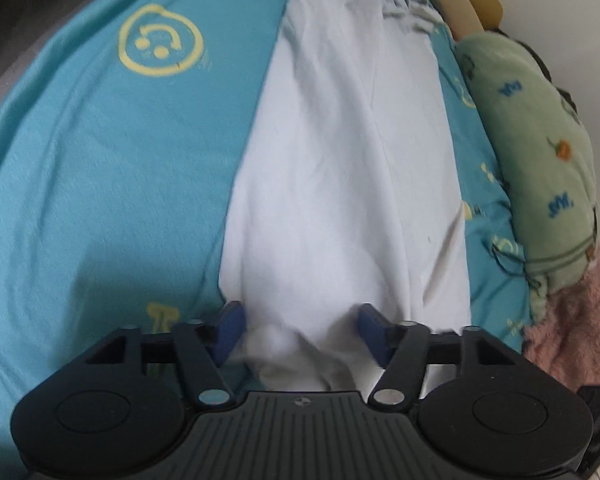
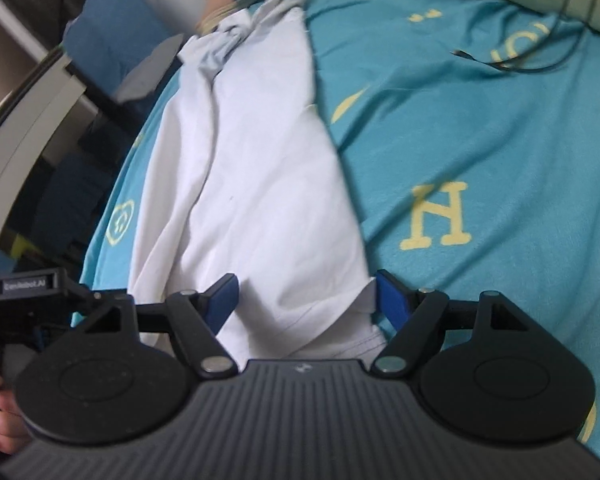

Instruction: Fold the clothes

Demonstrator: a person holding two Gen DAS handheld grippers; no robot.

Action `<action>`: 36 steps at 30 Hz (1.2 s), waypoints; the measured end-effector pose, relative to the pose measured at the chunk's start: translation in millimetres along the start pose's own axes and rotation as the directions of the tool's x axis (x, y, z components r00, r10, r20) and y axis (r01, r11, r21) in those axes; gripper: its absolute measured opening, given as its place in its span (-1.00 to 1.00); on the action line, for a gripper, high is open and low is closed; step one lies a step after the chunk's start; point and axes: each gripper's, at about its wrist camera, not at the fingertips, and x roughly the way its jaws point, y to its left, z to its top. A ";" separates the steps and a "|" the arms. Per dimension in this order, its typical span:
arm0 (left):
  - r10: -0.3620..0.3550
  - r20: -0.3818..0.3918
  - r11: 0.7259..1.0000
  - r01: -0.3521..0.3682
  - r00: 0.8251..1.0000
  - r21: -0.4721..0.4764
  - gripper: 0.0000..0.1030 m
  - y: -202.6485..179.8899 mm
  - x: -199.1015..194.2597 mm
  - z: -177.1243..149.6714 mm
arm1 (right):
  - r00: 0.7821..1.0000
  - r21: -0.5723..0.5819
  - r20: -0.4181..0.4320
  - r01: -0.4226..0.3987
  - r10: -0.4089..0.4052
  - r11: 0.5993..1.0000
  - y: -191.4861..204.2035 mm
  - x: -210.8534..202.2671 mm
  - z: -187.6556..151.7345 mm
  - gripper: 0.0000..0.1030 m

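A white garment [image 1: 340, 168] lies folded into a long strip on a teal bedsheet [image 1: 100, 160] with yellow prints. It also shows in the right wrist view [image 2: 260, 184]. My left gripper [image 1: 300, 328] is open, its blue pads on either side of the strip's near end, with cloth between them. My right gripper [image 2: 304, 296] is open too, its pads straddling the strip's other near end with its hem [image 2: 340, 340]. The far end of the garment is bunched and greyish [image 2: 236, 40].
A green printed blanket [image 1: 532, 152] and a pink fluffy cloth [image 1: 576, 336] lie along the right of the bed. A thin dark cable [image 2: 540, 60] lies on the sheet [image 2: 480, 120]. The bed edge, a blue cushion [image 2: 104, 32] and furniture are at left. The other handle [image 2: 20, 284] is at lower left.
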 end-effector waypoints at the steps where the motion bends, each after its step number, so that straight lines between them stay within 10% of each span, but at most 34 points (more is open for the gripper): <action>1: 0.005 -0.001 1.000 -0.005 1.000 -0.006 -0.65 0.5 -0.9 -0.3 | 0.999 0.015 -0.017 -0.031 0.031 0.999 0.1 0.5 -0.2 0.11; 2: -0.007 0.004 1.000 0.008 1.000 -0.022 -0.74 2.1 -3.5 0.3 | 0.998 0.033 -0.038 -0.057 0.058 0.998 -0.1 1.4 -1.0 -0.40; 5: -0.088 0.051 0.992 0.092 0.995 -0.086 -0.86 8.9 -21.0 3.1 | 0.995 0.042 -0.075 -0.070 0.073 0.997 3.8 -1.8 -2.9 -0.86; 14: -0.349 0.309 0.900 0.409 0.885 -0.154 -0.89 13.3 -135.1 -5.2 | 0.957 0.078 0.136 -0.269 0.257 0.960 33.4 -108.6 42.6 -0.88; 20: -0.417 0.356 0.879 0.470 0.836 -0.074 -0.90 -0.2 -194.4 -62.3 | 0.936 -0.024 0.224 -0.275 0.273 0.961 68.3 -185.1 22.4 -0.88; 28: -0.469 0.337 0.852 0.519 0.816 -0.071 -0.91 27.3 -221.0 -163.2 | 0.931 0.001 0.247 -0.277 0.269 0.961 49.3 -244.4 -72.7 -0.88; 36: -0.388 0.371 0.892 0.446 0.844 -0.079 -0.92 0.5 -208.4 -94.3 | 0.937 0.085 0.250 -0.271 0.243 0.959 47.6 -202.5 -10.1 -0.87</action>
